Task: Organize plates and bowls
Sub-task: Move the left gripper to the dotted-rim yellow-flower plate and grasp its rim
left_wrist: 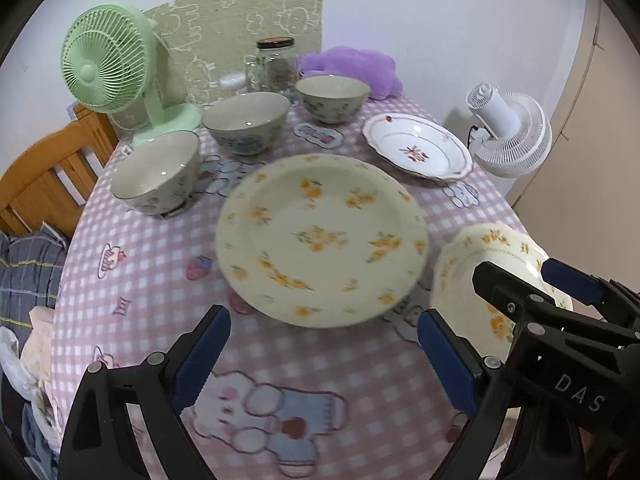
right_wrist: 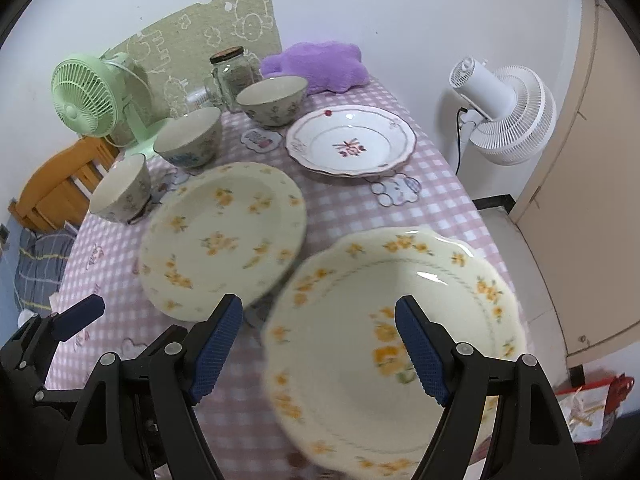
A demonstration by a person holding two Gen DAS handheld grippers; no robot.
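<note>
A round cream plate with yellow flowers (left_wrist: 320, 240) (right_wrist: 224, 236) lies mid-table. A scalloped cream plate with yellow flowers (right_wrist: 392, 344) (left_wrist: 480, 280) lies at the front right. A white plate with a red motif (left_wrist: 418, 146) (right_wrist: 352, 140) lies behind. Three grey bowls (left_wrist: 156, 172) (left_wrist: 246, 122) (left_wrist: 332, 96) stand in a row at the back left. My left gripper (left_wrist: 324, 356) is open and empty, just in front of the round plate. My right gripper (right_wrist: 320, 344) is open and empty, over the scalloped plate's left part.
The table has a pink checked cloth (left_wrist: 140, 280). A green fan (left_wrist: 104, 64), a glass jar (left_wrist: 276, 64) and a purple plush (left_wrist: 352, 64) stand at the back. A white fan (left_wrist: 508, 132) stands off the right edge. A wooden bed frame (left_wrist: 48, 176) is at the left.
</note>
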